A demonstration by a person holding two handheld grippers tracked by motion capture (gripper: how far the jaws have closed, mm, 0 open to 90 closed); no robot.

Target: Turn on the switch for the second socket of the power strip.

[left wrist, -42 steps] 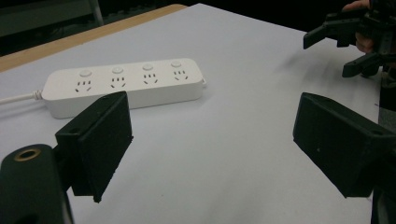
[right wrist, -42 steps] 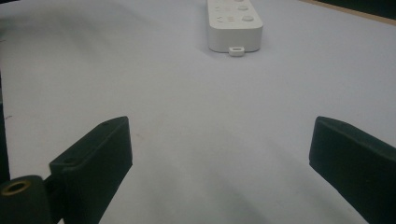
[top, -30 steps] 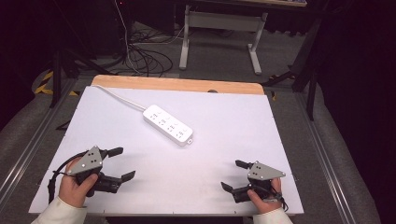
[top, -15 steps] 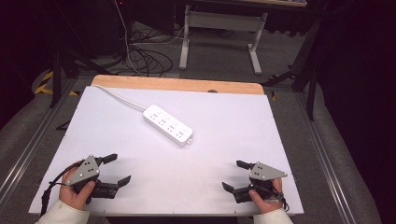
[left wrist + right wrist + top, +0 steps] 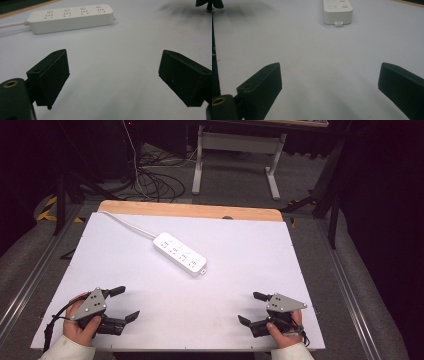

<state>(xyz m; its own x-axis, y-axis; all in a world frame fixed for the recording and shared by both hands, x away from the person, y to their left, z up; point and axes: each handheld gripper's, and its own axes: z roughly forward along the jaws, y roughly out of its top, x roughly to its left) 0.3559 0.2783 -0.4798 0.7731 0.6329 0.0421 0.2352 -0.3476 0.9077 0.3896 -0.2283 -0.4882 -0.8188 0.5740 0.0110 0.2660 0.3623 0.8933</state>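
A white power strip lies diagonally near the middle of the white table, its cord running off to the back left. In the left gripper view the power strip sits ahead at upper left; in the right gripper view its end shows at top centre. My left gripper rests at the front left corner, open and empty. At the front right my right gripper is open too, nothing between its jaws. Both are well short of the strip.
A wooden strip edges the table's far side. Beyond it stand a white desk frame and a tangle of black cables on the floor. Metal rails run along both sides of the table.
My left gripper has drawn back toward the front left edge of the table. The right gripper has hardly moved. The power strip lies where it was.
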